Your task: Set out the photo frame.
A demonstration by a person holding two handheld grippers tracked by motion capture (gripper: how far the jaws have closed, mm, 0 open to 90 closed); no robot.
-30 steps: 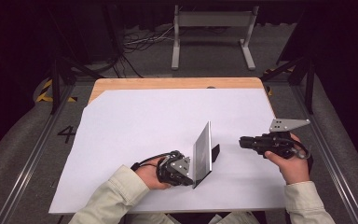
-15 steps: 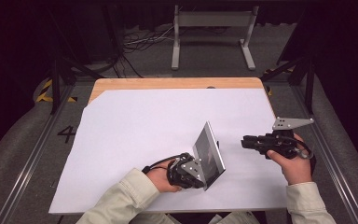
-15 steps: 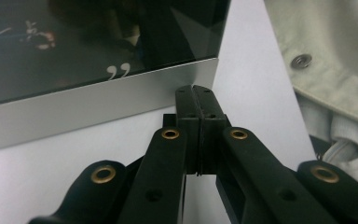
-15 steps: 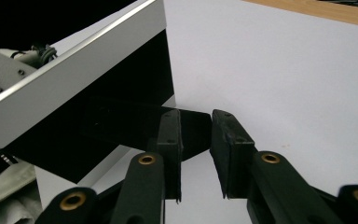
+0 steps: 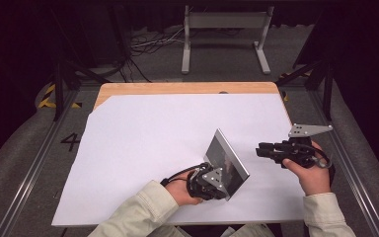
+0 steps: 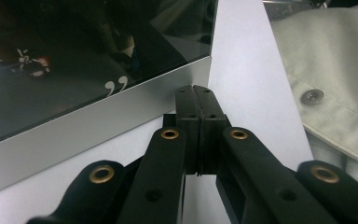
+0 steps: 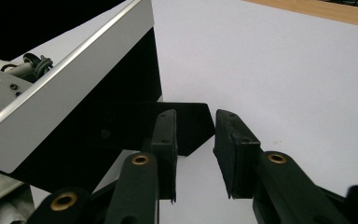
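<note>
**A:** Silver-rimmed, dark-glass picture frame (image 5: 225, 157): where do I have it, and how far along am I?

**B:** It stands tilted on its lower edge, near your side of the table and between your hands. The job looks to be setting it up on its prop, and I'd judge that about half done. Your left gripper (image 6: 196, 93) is at the frame's lower corner. Its jaws are pressed together, and I see nothing between the pads. The tips sit right at the silver rim, steadying it.

**A:** And the right one?

**B:** Your right gripper (image 7: 193, 126) is just beside the frame's back. Its jaws have just been opening and stand apart. The tip of the flat black cardboard stand (image 7: 121, 126) shows in the gap, but neither pad presses on it. So the prop looks swung out and let go. What's left, I think, is to lean the frame back onto it and take the left gripper away.

**A:** What's underneath?

**B:** A large white paper sheet (image 5: 153, 138) covers a pale wooden tabletop (image 5: 177, 88), which shows as a strip along the far edge. Grey metal rails (image 5: 29, 168) run along both sides.

**A:** The room?

**B:** Dark. At the left a black "4" (image 5: 70, 141) is marked on the grey floor, with yellow-and-black tape (image 5: 47, 98) behind it. Loose cables (image 5: 148, 44) lie farther back, and then there is a pale metal floor stand (image 5: 222, 12).
</note>
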